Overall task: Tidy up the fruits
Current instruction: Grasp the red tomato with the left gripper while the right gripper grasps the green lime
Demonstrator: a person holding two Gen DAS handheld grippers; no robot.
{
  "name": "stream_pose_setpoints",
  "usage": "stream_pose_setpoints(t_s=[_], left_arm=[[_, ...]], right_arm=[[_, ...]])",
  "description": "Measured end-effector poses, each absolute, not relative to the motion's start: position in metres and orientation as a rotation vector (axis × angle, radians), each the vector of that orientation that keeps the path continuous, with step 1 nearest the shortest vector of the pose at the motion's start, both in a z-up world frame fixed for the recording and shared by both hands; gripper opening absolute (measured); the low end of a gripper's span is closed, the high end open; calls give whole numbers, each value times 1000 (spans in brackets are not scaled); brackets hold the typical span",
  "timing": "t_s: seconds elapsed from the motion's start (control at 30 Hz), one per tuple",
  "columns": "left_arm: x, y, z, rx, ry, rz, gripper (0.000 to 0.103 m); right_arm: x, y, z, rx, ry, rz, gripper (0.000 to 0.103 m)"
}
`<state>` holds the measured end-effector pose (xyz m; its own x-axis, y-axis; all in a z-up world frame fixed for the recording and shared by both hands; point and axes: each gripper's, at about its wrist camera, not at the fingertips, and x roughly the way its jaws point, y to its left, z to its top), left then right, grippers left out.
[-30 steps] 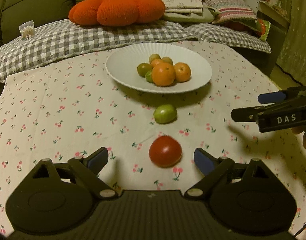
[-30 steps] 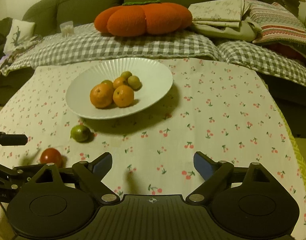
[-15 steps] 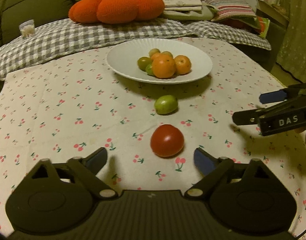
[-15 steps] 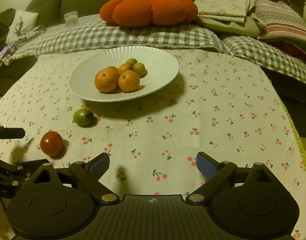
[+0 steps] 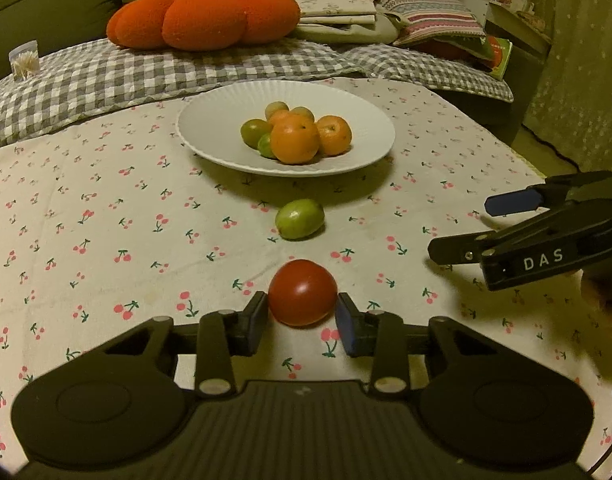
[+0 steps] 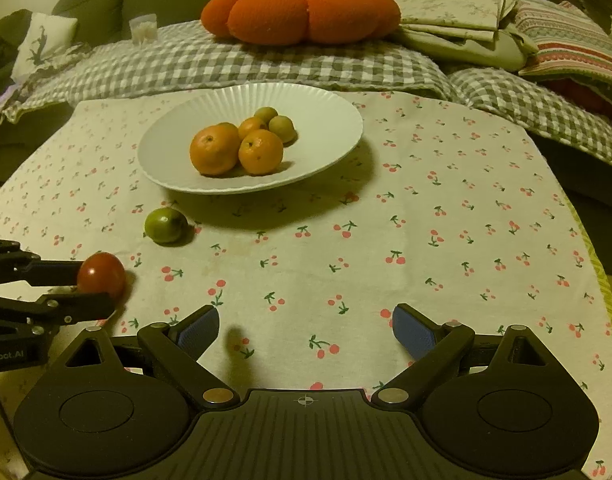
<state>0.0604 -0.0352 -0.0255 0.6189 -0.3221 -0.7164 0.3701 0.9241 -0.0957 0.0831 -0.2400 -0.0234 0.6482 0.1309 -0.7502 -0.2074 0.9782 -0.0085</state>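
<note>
A red tomato (image 5: 302, 292) lies on the cherry-print cloth, and my left gripper (image 5: 302, 320) is shut on it, one blue pad against each side. The right wrist view shows the tomato (image 6: 102, 276) between the left gripper's fingers (image 6: 62, 304). A green fruit (image 5: 300, 218) lies just beyond it, also in the right wrist view (image 6: 166, 225). A white plate (image 5: 210, 136) behind holds oranges (image 5: 296, 139) and small green fruits. My right gripper (image 6: 306, 330) is open and empty over bare cloth, to the right of the tomato.
An orange pumpkin cushion (image 5: 204, 20), folded linens (image 5: 338, 4) and a checked blanket (image 5: 106, 76) lie behind the table on a sofa. A small toothpick box (image 5: 24, 60) stands at the far left. The table's right edge (image 6: 598, 272) drops to the floor.
My left gripper moved forward around the tomato and closed its fingers onto it. The right gripper stayed open and shifted only slightly.
</note>
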Motion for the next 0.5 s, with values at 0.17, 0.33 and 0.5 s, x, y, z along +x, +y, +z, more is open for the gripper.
stream_pose_setpoints(t_s=[0.17,0.33,0.5], left_arm=[[61,-28,-22,60,820,-353,35],[63,-16,-20,44,826,-312,35],[64,-8,-18,43,828,-285,35]], right_arm=[[85,-235,-23,-98,842,196,95],[88,-224,-22,-101,839,208,95],[94,-209,-23,-115,839,228,95]])
